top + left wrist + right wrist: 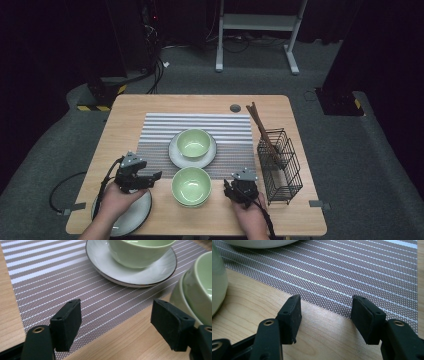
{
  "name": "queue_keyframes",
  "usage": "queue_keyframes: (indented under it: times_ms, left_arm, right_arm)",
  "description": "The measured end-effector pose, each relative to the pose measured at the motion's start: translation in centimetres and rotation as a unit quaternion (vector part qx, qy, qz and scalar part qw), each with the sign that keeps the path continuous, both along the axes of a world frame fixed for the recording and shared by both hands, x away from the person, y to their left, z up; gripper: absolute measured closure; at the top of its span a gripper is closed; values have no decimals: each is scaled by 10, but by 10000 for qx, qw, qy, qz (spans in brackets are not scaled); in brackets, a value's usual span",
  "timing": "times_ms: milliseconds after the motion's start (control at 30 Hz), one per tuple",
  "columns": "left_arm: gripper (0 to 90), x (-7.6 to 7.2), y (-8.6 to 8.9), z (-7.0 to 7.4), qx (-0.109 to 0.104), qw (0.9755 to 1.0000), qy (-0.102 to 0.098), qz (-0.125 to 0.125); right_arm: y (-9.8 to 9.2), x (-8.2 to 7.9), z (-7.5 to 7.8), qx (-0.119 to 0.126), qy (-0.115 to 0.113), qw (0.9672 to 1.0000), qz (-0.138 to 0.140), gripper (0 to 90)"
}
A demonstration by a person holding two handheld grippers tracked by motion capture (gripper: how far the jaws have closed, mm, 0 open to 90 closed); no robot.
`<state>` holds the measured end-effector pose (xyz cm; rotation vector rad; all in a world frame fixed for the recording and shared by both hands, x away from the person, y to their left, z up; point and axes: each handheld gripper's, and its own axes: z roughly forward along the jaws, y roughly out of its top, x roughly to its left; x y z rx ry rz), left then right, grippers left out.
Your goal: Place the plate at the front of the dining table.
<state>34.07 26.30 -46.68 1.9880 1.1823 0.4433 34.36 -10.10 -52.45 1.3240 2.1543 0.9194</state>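
Left hand-held gripper (pixel 115 325) and right hand-held gripper (pixel 325 317), jaws wide and empty, flank the near green bowl (pixel 191 186) on the bench (pixel 125 107). One bowl (pixel 193 143) already sits on its saucer (pixel 175 156) on the striped mat (pixel 160 130); judged about half done, the near bowl and spare plate (pixel 135 217) remain unplaced

Two forearms reach in from the near edge of the table. The left hand (pixel 114 200) holds the left gripper (pixel 154 176) low, pointing inward, its jaws spread wide with nothing between them. The right hand (pixel 251 214) holds the right gripper (pixel 229 188) low too, jaws apart and empty.
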Motion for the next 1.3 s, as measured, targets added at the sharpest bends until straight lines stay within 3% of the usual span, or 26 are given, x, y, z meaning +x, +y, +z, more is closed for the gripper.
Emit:
queue_keyframes:
  times_ms: [300, 367, 533, 900, 1033, 1100, 1300]
  left_arm:
    - [245, -9, 3, 2, -94, 9996, 8, -265]
    - [283, -12, 6, 3, 6, 9998, -136, -115]
    - [260, -14, 13, 12, 19, 9995, -247, -176]
    - [188, -18, 19, 1, 90, 9994, -167, -277]
    - [243, -20, 21, 0, 187, 9992, -296, -190]
    - [249, -21, 21, -1, 110, 9993, -268, -236]
    - [286, -21, 21, -6, 232, 9992, -241, -231]
  right_arm:
    - [0, 0, 0, -9, -7, 10000, -39, 401]
    - [1, -1, 0, -26, -17, 10000, -59, 394]
    - [1, 0, 0, -13, -5, 10000, -73, 392]
    - [2, 0, 0, -22, 45, 10000, 51, 303]
    - [2, -1, 0, -36, 51, 10000, 59, 305]
    - [1, -4, 0, -53, -27, 10000, 21, 329]
    - [1, -14, 5, 28, -352, 9994, 48, 375]
